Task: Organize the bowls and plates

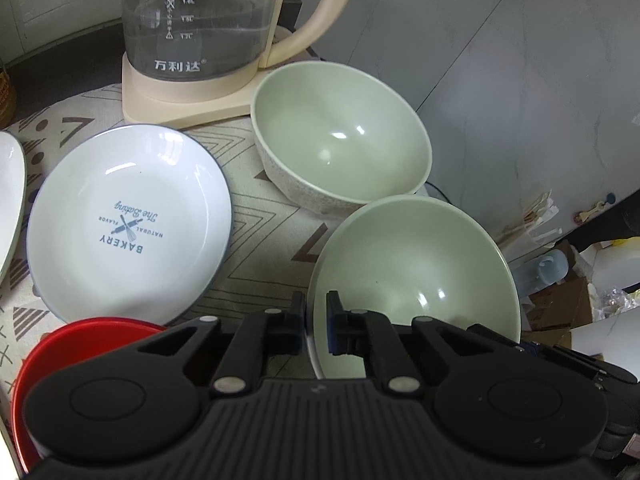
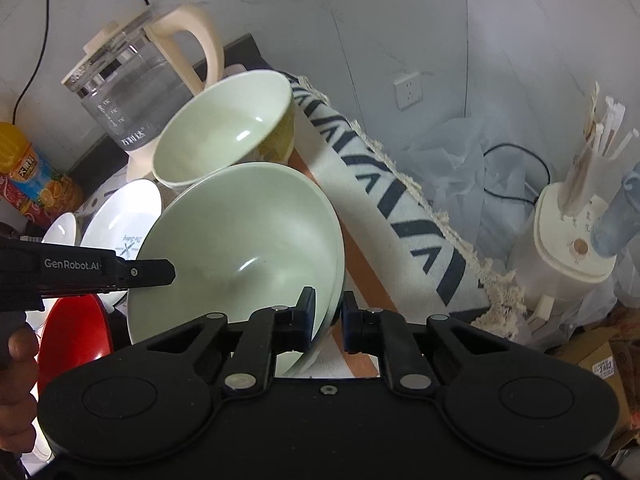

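Two pale green bowls stand on a patterned cloth. On the near bowl (image 1: 416,264) (image 2: 240,232) both grippers have hold. My left gripper (image 1: 317,308) is shut on its left rim, one pad inside and one outside; in the right wrist view it (image 2: 170,272) reaches in from the left. My right gripper (image 2: 328,308) is shut on the right rim of the same bowl. The far green bowl (image 1: 340,132) (image 2: 224,140) sits just behind, close to the near one. A white "Bakery" plate (image 1: 132,220) (image 2: 120,216) lies to the left, a red dish (image 1: 80,340) (image 2: 76,332) in front of it.
A glass kettle (image 1: 200,20) (image 2: 124,92) on a cream base stands behind the dishes. Another white plate (image 1: 10,200) shows at the far left. The cloth (image 2: 380,184) hangs over the table's right edge, right beside the bowls. A drink bottle (image 2: 28,176) stands far left.
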Action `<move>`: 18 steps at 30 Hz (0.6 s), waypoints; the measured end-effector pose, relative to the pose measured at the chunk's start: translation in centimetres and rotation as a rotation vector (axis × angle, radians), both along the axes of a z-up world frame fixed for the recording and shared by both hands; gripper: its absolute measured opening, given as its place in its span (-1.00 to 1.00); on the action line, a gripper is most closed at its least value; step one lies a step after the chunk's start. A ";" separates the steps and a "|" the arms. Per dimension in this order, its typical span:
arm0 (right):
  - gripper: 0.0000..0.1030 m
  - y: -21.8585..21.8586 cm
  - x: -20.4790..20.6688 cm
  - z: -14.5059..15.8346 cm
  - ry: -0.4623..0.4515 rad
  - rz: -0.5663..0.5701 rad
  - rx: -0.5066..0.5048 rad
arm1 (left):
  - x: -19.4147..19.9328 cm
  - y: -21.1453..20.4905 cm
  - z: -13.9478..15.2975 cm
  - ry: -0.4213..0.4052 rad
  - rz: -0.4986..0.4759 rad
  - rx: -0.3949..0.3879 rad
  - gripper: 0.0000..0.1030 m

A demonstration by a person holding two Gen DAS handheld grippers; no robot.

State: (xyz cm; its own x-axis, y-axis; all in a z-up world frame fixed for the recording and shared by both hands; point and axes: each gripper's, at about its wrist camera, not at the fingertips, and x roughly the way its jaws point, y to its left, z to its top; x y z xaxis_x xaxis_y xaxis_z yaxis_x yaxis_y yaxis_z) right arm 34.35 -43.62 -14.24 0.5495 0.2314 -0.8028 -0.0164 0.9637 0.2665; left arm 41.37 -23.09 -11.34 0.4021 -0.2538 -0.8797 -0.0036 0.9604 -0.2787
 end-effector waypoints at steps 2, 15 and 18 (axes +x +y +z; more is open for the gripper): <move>-0.74 0.1 -0.1 0.5 -0.018 0.003 -0.007 | -0.1 0.1 0.6 -0.010 -0.004 -0.007 -0.83; -0.73 1.5 -0.8 4.6 -0.133 0.000 0.001 | -1.6 3.1 4.8 -0.099 0.022 -0.020 -0.83; -0.74 2.3 -1.1 5.2 -0.151 0.009 0.005 | -2.2 4.0 5.4 -0.110 0.027 -0.013 -0.83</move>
State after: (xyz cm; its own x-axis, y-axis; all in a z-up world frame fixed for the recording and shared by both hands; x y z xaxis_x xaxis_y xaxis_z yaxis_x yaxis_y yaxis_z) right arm 33.29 -41.36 -9.00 0.6618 0.2404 -0.7101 -0.0652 0.9620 0.2650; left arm 39.20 -19.05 -5.91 0.5029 -0.2526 -0.8266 0.0015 0.9566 -0.2914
